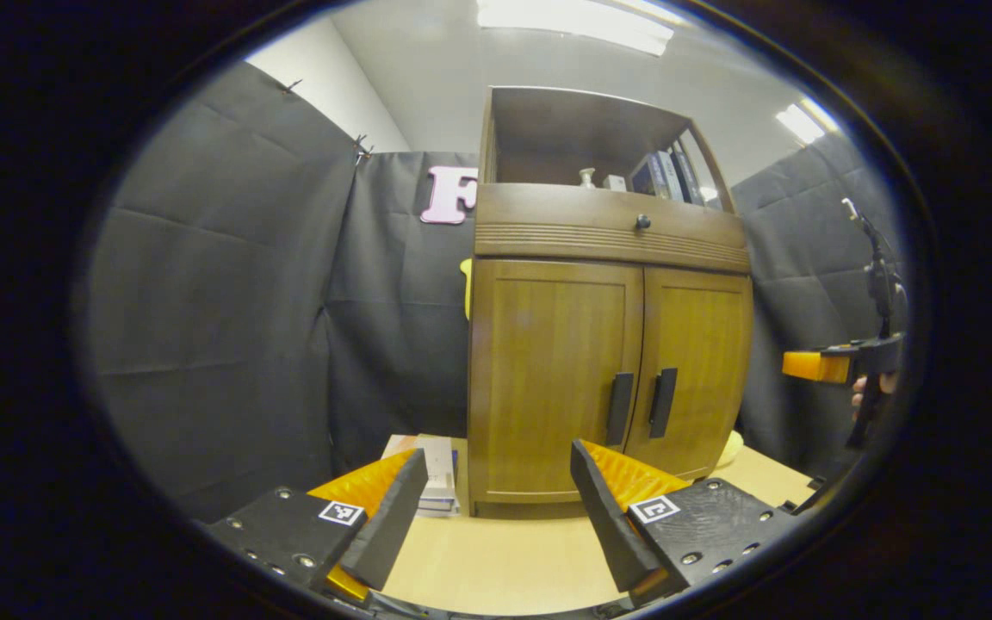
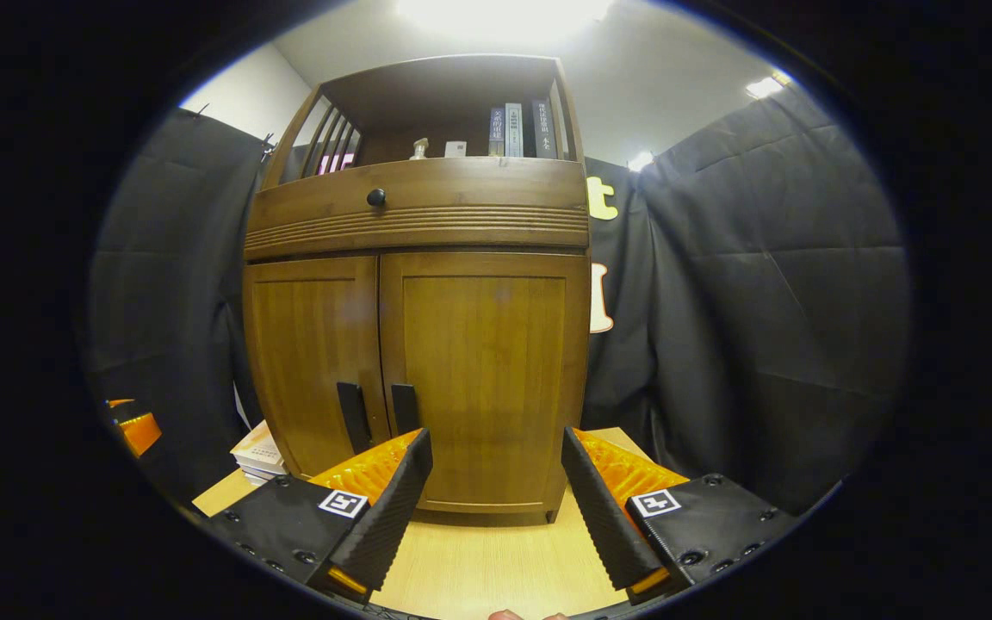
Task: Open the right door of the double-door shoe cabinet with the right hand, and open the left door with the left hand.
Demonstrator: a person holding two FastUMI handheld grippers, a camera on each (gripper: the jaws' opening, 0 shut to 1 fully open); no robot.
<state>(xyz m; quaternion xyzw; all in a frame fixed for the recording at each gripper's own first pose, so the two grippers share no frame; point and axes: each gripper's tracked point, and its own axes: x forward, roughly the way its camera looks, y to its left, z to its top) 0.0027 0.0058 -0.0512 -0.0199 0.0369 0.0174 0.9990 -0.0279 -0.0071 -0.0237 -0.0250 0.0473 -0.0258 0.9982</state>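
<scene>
A brown wooden shoe cabinet (image 1: 599, 362) (image 2: 427, 344) stands on a light wooden table, both doors shut. The left door (image 1: 552, 379) (image 2: 311, 353) and the right door (image 1: 694, 370) (image 2: 487, 370) each carry a dark vertical handle at the centre seam: left handle (image 1: 619, 408) (image 2: 351, 417), right handle (image 1: 662, 402) (image 2: 404, 408). My left gripper (image 1: 499, 465) is open, short of the cabinet and low before the left door. My right gripper (image 2: 492, 448) is open, low in front of the right door, its handle just left of the left finger. In the left gripper view, the right gripper (image 1: 840, 366) appears far right in a hand.
A drawer with a round knob (image 1: 642, 222) (image 2: 375, 197) runs above the doors, under an open shelf holding books (image 2: 517, 129) and small items. A stack of books (image 1: 436, 478) (image 2: 257, 452) lies on the table (image 1: 505, 560) left of the cabinet. Black cloth walls surround the booth.
</scene>
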